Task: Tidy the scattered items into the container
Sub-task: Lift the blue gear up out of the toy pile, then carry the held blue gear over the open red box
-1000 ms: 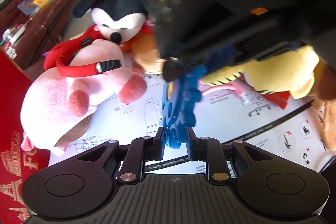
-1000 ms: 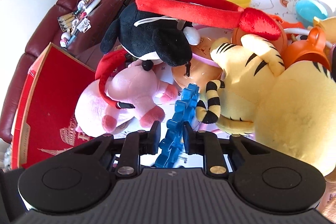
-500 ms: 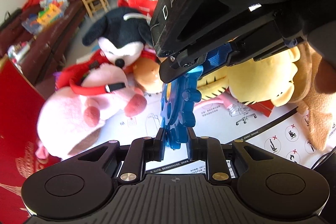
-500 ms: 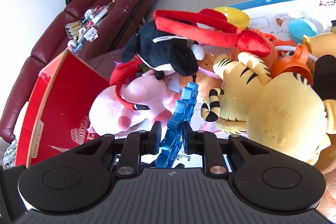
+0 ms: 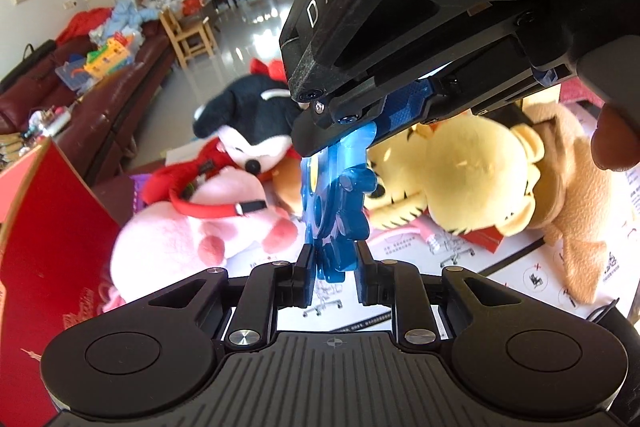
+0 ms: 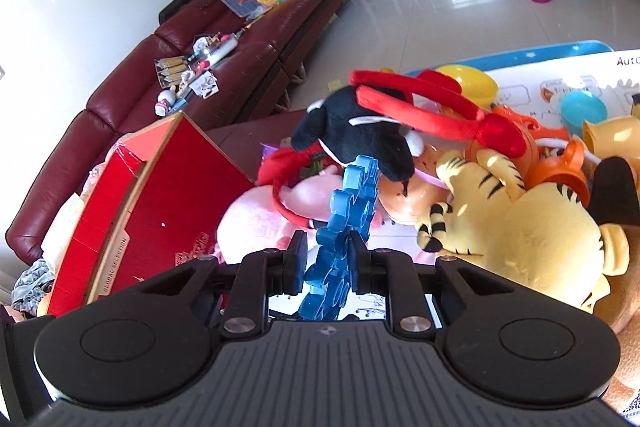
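- Blue gear held between both grippers, up above the bench, clear of the plush toys.
- Left gripper loosely flanking its lower edge, grip unclear; right gripper likewise, so cannot tell.
- Raised higher than a second ago, red box now open in view: likely heading there.
- Readable: "DAS" on the right gripper's body, "GLOBAL SELECTION" on the box rim.

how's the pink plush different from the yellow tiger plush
The pink plush is plain pink with a red strap across it; the tiger plush is yellow with black stripes. The pink one lies nearest the red box, the tiger farther right. Both are soft toys lying on the paper sheet.
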Tool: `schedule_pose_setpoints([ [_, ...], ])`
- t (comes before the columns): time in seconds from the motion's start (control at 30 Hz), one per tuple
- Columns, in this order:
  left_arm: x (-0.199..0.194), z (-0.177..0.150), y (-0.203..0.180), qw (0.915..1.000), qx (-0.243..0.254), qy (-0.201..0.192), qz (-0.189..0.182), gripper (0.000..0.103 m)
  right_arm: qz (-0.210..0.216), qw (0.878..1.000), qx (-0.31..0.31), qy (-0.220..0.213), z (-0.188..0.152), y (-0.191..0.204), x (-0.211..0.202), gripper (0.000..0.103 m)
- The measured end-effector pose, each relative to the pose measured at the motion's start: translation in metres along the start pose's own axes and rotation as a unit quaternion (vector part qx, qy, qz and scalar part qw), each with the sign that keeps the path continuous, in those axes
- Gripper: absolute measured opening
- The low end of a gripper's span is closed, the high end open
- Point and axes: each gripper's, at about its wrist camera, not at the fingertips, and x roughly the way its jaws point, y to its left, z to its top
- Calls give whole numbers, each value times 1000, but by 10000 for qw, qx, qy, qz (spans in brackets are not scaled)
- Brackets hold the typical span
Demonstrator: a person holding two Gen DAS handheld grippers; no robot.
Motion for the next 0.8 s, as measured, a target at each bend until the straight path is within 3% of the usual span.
schedule_pose_setpoints([
  [0.47,-45,23,36,9968,-366,-679,191,16,150,9942,-950,-471,23,65,-29,23],
  [0.8,-83,11,118,9851,-1192,-1012,723,16,567,9786,-1925,-454,39,158,-11,24],
])
